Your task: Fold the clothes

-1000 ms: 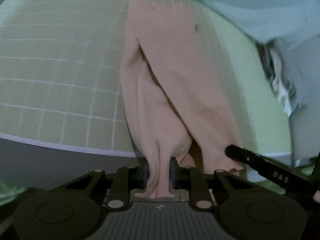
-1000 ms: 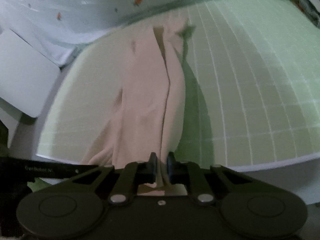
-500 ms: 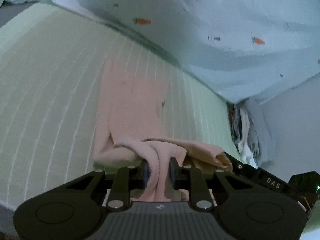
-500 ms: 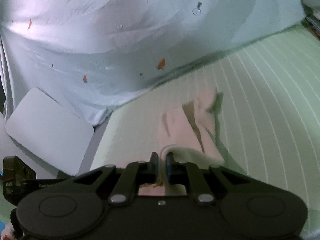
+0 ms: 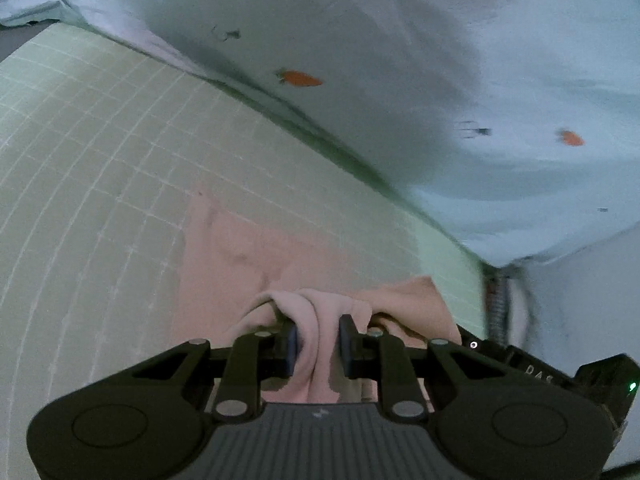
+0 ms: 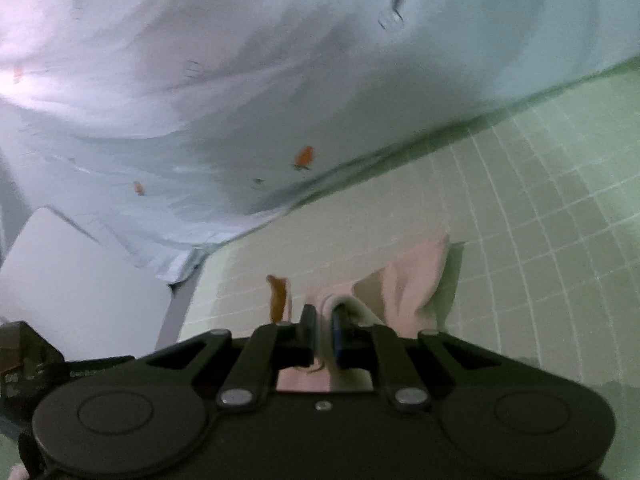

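A pale pink garment lies on the green gridded mat, with its near end lifted and folded back over the flat part. My left gripper is shut on a thick bunch of that pink cloth. In the right wrist view the same pink garment shows just ahead of the fingers, and my right gripper is shut on a thin edge of it. The other gripper's black body sits close at the lower right of the left wrist view.
A light blue sheet with small orange carrot prints hangs along the far edge of the mat. A white flat panel lies beyond the mat's left edge in the right wrist view. The green gridded mat spreads out to the right.
Both grippers have carried the held end of the pink garment forward over the mat toward the blue sheet, so the cloth now doubles over itself. Both grips stayed shut.
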`<act>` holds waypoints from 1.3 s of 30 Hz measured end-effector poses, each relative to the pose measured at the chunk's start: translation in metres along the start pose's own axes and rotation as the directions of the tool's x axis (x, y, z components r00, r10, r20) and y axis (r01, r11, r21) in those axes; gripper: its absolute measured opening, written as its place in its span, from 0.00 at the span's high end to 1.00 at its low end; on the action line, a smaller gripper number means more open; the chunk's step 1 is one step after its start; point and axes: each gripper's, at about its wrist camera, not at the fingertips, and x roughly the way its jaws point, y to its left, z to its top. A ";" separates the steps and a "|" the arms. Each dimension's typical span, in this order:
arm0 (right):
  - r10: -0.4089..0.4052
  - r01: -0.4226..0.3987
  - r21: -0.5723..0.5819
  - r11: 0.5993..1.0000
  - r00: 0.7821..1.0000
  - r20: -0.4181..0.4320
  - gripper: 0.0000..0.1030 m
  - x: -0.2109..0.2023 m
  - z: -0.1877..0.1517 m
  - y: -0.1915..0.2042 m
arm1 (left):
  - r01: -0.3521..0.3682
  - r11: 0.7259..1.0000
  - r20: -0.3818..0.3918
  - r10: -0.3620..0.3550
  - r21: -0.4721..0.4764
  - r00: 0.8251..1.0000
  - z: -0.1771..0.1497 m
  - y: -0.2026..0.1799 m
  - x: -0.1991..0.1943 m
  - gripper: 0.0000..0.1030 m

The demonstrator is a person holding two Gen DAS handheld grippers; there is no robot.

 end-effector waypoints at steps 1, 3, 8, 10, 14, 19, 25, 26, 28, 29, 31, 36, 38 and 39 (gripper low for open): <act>-0.011 0.011 0.012 1.000 1.000 -0.020 0.91 0.016 0.005 -0.005 | -0.016 1.000 -0.017 0.015 -0.013 1.000 0.008 0.006 0.013 0.78; -0.036 0.038 0.035 0.999 0.997 -0.065 0.91 0.047 0.013 -0.017 | -0.054 0.997 -0.057 0.052 -0.049 0.997 0.021 0.020 0.041 0.78; -0.106 0.121 0.076 0.990 0.978 -0.180 0.91 0.117 0.019 -0.045 | -0.124 0.984 -0.151 0.104 -0.127 0.983 0.042 0.059 0.096 0.77; -0.122 0.138 0.070 0.988 0.972 -0.202 0.91 0.129 0.018 -0.050 | -0.114 0.981 -0.153 0.090 -0.156 0.984 0.045 0.068 0.101 0.77; -0.133 0.148 0.057 0.987 0.969 -0.208 0.90 0.133 0.014 -0.051 | -0.100 0.977 -0.144 0.073 -0.189 0.987 0.044 0.076 0.103 0.76; -0.144 0.157 0.054 0.986 0.971 -0.191 0.86 0.129 0.021 -0.046 | -0.108 0.978 -0.099 0.091 -0.180 0.991 0.045 0.071 0.087 0.68; -0.211 0.209 -0.041 0.977 0.976 -0.046 0.44 0.086 0.020 -0.024 | -0.208 0.974 0.053 0.213 -0.092 0.976 0.044 0.061 0.031 0.29; -0.226 0.224 -0.064 0.973 0.974 -0.027 0.39 0.078 0.017 -0.022 | -0.228 0.969 0.070 0.235 -0.092 0.970 0.041 0.063 0.022 0.28; -0.260 0.259 -0.099 0.961 0.966 0.004 0.26 0.063 0.007 -0.018 | -0.265 0.959 0.087 0.274 -0.102 0.958 0.033 0.069 0.007 0.23; -0.270 0.269 -0.109 0.957 0.963 0.007 0.22 0.059 0.002 -0.017 | -0.277 0.955 0.084 0.286 -0.109 0.954 0.028 0.072 0.003 0.23; -0.283 0.280 -0.124 0.952 0.959 -0.001 0.22 0.053 -0.009 -0.016 | -0.287 0.951 0.052 0.294 -0.111 0.954 0.017 0.078 0.003 0.22; -0.256 0.244 -0.137 0.960 0.964 -0.078 0.22 0.065 -0.029 -0.016 | -0.272 0.961 -0.046 0.269 -0.057 0.962 -0.001 0.073 0.029 0.22; -0.257 0.235 -0.187 0.954 0.961 -0.099 0.22 0.079 -0.028 -0.013 | -0.280 0.960 -0.063 0.279 -0.002 0.958 -0.002 0.065 0.043 0.22; -0.263 0.235 -0.215 0.948 0.959 -0.109 0.22 0.087 -0.027 -0.011 | -0.284 0.958 -0.072 0.285 0.025 0.956 -0.003 0.062 0.051 0.22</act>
